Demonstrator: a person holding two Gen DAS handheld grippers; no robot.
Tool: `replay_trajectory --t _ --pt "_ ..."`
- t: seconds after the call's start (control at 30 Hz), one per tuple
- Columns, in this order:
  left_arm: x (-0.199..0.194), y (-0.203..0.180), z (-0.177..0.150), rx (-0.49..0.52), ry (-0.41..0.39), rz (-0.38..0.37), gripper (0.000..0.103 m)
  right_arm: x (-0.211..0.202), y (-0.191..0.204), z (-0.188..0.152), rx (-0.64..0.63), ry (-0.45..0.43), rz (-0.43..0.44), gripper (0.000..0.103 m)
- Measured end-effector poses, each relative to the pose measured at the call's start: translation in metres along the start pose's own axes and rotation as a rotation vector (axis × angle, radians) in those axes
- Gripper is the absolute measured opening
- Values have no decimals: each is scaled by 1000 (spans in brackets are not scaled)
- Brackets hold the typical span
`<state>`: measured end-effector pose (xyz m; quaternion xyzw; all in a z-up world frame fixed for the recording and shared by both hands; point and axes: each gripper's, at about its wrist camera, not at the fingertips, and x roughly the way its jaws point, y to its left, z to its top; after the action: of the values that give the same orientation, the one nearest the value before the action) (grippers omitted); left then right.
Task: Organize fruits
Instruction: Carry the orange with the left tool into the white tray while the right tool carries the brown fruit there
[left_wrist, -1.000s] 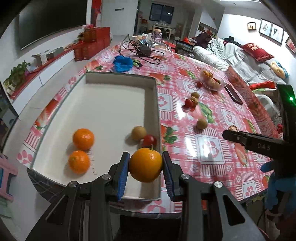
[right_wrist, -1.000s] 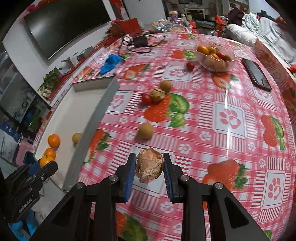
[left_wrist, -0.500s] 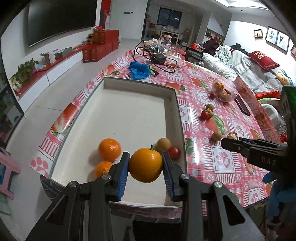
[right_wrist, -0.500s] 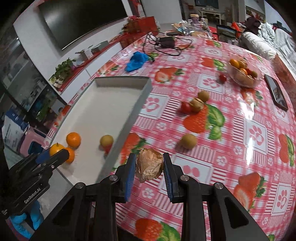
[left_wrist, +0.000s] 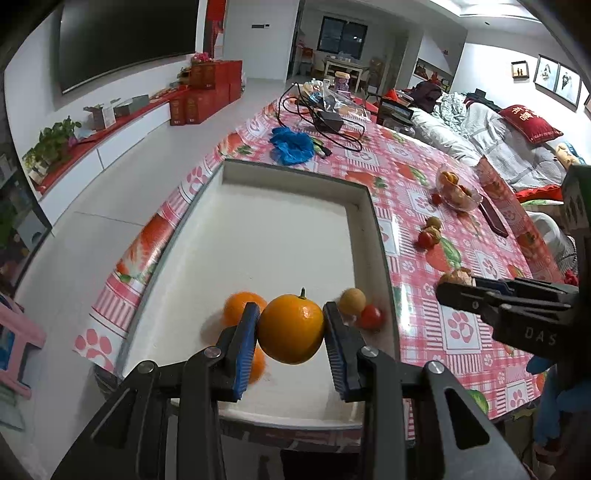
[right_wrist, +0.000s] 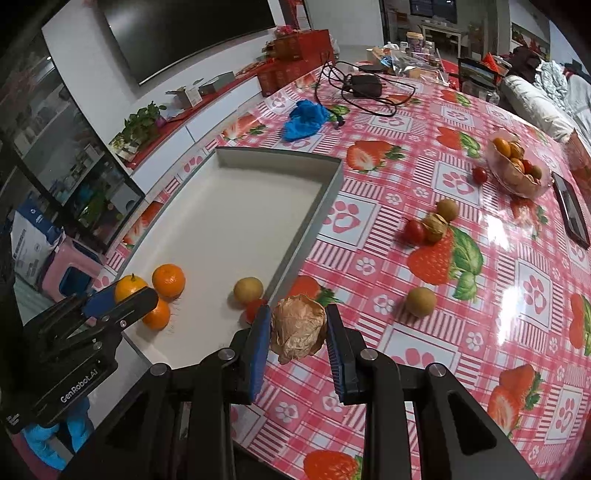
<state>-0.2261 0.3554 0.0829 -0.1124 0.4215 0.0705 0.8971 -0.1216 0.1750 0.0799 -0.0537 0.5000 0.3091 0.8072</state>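
Note:
My left gripper (left_wrist: 290, 332) is shut on an orange (left_wrist: 290, 329) and holds it above the near end of the white tray (left_wrist: 373, 210). Two oranges (right_wrist: 168, 281) lie in the tray below it, with a tan round fruit (right_wrist: 248, 290) and a red cherry tomato (right_wrist: 253, 308) by the tray's right wall. My right gripper (right_wrist: 298, 334) is shut on a papery husked fruit (right_wrist: 297, 328), above the tablecloth just right of the tray (right_wrist: 314, 214). The left gripper shows in the right wrist view (right_wrist: 122, 301).
On the strawberry tablecloth (right_wrist: 491, 332) lie a tan fruit (right_wrist: 421, 301), a tomato (right_wrist: 413, 231), a husked fruit (right_wrist: 435, 226) and another tan fruit (right_wrist: 447, 209). A glass bowl of fruit (right_wrist: 517, 166), a phone (right_wrist: 570, 208), a blue cloth (right_wrist: 306, 117) and cables (right_wrist: 364, 86) lie farther back.
Both grippers have risen and pulled back toward the near table edge, each still holding its fruit. The left gripper now sits over the tray's near end, covering one orange.

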Motion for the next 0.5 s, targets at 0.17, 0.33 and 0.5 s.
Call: replay_trajectory --t 0.17,0.33,0.5 --pt "0 13 14 -4 -11 22 38 6 9 6 -15 5 12 31" --pt "8 17 17 -8 2 36 38 20 16 11 -14 28 37 31" --pt "18 18 22 -11 14 35 38 29 23 19 -31 41 43 31"
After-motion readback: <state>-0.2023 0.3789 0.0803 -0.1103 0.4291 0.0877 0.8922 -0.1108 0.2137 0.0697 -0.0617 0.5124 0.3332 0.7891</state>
